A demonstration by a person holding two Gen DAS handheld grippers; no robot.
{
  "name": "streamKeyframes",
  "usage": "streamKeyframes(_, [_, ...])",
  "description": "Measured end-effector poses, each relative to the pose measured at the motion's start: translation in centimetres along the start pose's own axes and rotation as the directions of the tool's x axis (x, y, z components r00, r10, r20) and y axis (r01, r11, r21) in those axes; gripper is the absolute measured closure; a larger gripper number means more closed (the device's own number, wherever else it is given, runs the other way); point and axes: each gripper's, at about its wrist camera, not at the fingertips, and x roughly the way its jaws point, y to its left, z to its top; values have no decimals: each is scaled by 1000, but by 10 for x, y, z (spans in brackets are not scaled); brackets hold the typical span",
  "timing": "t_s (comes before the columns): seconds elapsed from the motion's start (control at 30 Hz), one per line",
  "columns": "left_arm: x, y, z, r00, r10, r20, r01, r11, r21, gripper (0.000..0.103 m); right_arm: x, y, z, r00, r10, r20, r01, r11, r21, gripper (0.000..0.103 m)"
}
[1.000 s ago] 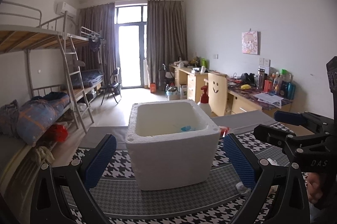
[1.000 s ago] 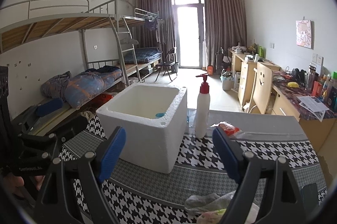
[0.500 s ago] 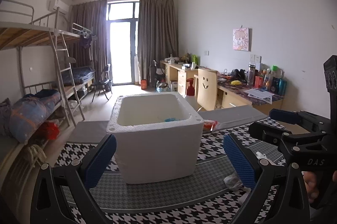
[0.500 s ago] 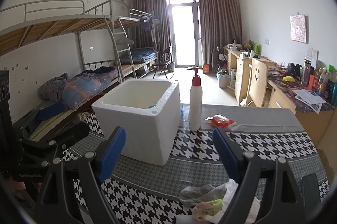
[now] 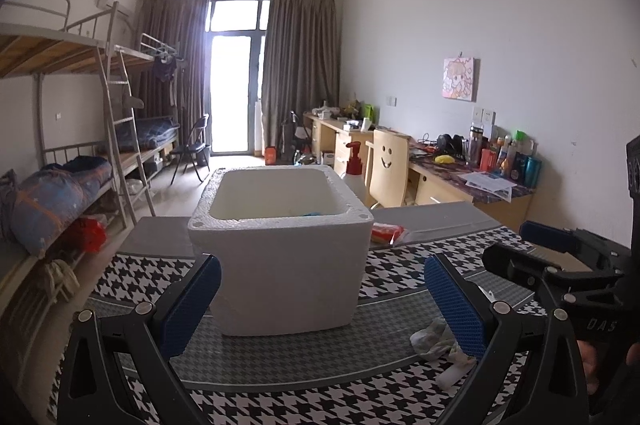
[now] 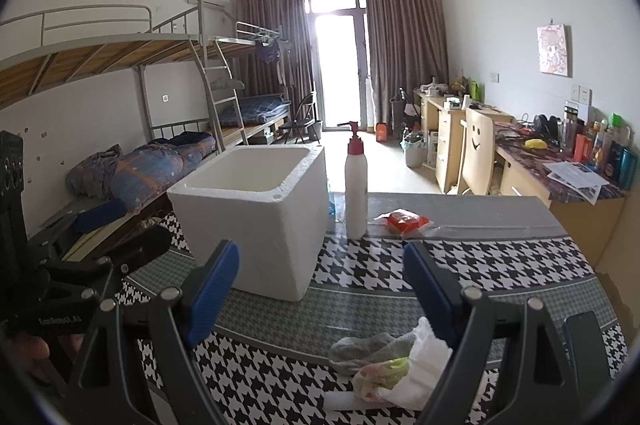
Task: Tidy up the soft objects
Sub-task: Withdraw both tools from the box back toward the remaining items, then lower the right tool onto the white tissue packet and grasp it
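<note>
A white foam box (image 5: 280, 261) stands on the houndstooth table cloth (image 5: 400, 269), with a blue thing (image 5: 312, 213) inside near its right wall. It also shows in the right wrist view (image 6: 260, 217). A small pile of soft things, a grey sock (image 6: 368, 347) and white and pink cloth (image 6: 404, 377), lies near the table's front, right of the box; in the left wrist view the pile (image 5: 434, 339) is partly behind the right finger. My left gripper (image 5: 320, 301) is open and empty before the box. My right gripper (image 6: 322, 289) is open and empty above the pile.
A white pump bottle with a red top (image 6: 356, 193) stands right of the box. A red packet (image 6: 404, 221) lies behind it on the grey strip. A dark phone (image 6: 588, 349) lies at the table's right edge. Bunk beds left, desks right.
Both grippers have drawn back and lower; the box now looks farther and the pile of soft things has come further into both views. Both stay open.
</note>
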Motion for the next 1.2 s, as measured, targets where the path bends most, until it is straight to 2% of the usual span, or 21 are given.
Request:
streamKeyframes(0.43, [3, -12, -14, 1000, -13, -12, 13, 1000, -18, 1, -9, -12, -19, 998, -59, 10, 59, 998, 23, 16])
streamKeyframes(0.77, [11, -24, -25, 999, -24, -48, 25, 1000, 16, 1, -11, -26, -34, 995, -100, -16, 101, 994, 51, 16])
streamKeyframes(1.2, [18, -42, -32, 994, -72, -80, 78, 994, 72, 1, -14, -38, -45, 989, -141, -47, 145, 985, 89, 16])
